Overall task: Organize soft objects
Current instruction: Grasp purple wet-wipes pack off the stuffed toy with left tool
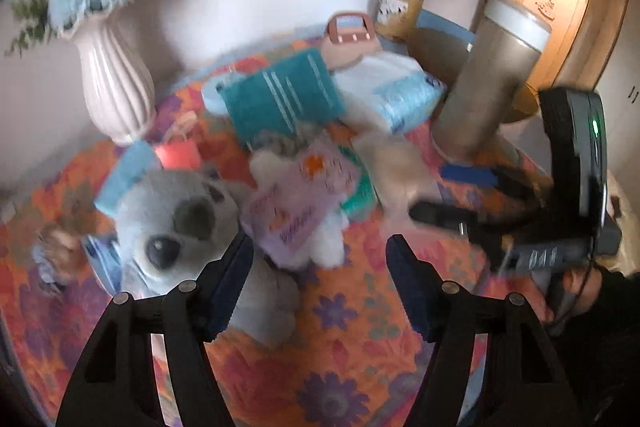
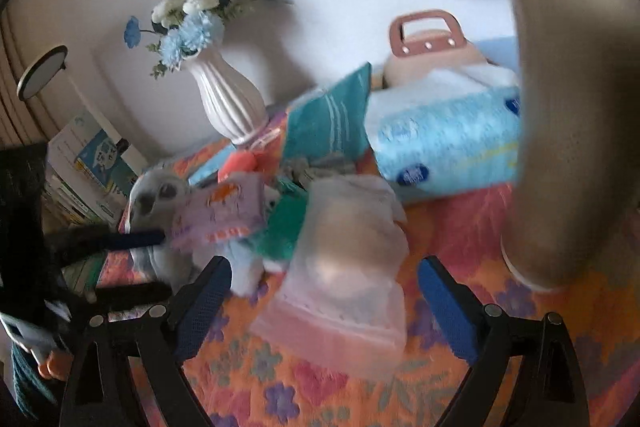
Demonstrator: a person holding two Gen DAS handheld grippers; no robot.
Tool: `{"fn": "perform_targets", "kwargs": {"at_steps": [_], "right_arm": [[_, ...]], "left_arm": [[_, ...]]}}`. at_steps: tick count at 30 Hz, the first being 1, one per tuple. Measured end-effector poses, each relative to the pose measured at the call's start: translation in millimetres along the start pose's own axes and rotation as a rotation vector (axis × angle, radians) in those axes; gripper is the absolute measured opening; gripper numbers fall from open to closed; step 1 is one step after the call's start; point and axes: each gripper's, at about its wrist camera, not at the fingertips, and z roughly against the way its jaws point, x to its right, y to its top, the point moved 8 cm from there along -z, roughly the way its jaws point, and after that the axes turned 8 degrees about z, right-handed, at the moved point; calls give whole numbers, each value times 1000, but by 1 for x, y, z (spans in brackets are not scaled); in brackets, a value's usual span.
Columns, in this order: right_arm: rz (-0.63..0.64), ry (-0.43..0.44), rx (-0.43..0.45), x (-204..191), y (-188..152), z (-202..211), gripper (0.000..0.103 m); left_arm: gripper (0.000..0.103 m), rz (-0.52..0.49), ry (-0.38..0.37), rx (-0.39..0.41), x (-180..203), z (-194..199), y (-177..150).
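A grey-blue plush koala (image 1: 172,223) lies on the flowered tablecloth (image 1: 340,367), just left of my open left gripper (image 1: 320,259). A lilac printed pouch (image 1: 300,199) rests against it, with a teal towel (image 1: 280,95) and a blue-white soft pack (image 1: 400,95) behind. In the right wrist view my open right gripper (image 2: 324,291) straddles a clear bag holding a pale soft item (image 2: 344,267). The koala (image 2: 160,195), pouch (image 2: 220,215), towel (image 2: 332,123) and pack (image 2: 448,143) lie beyond. My left gripper's fingers (image 2: 136,239) reach in from the left beside the pouch.
A white ribbed vase (image 1: 116,83) with blue flowers stands at the back left. A tall beige cylinder (image 1: 488,83) stands at the right, close to the right gripper (image 1: 440,215). A pink handled basket (image 1: 352,39) and a pen cup (image 1: 400,11) sit at the back.
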Motion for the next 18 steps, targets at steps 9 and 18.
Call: {"fn": "perform_targets", "kwargs": {"at_steps": [9,18], "right_arm": [[-16,-49,-101,6,0,-19,89],[32,-61,-106,2,-2,-28,48]], "left_arm": [[68,-124,113,-12,-2,-44,34],[35,-165,167,5,0,-49,28]]}}
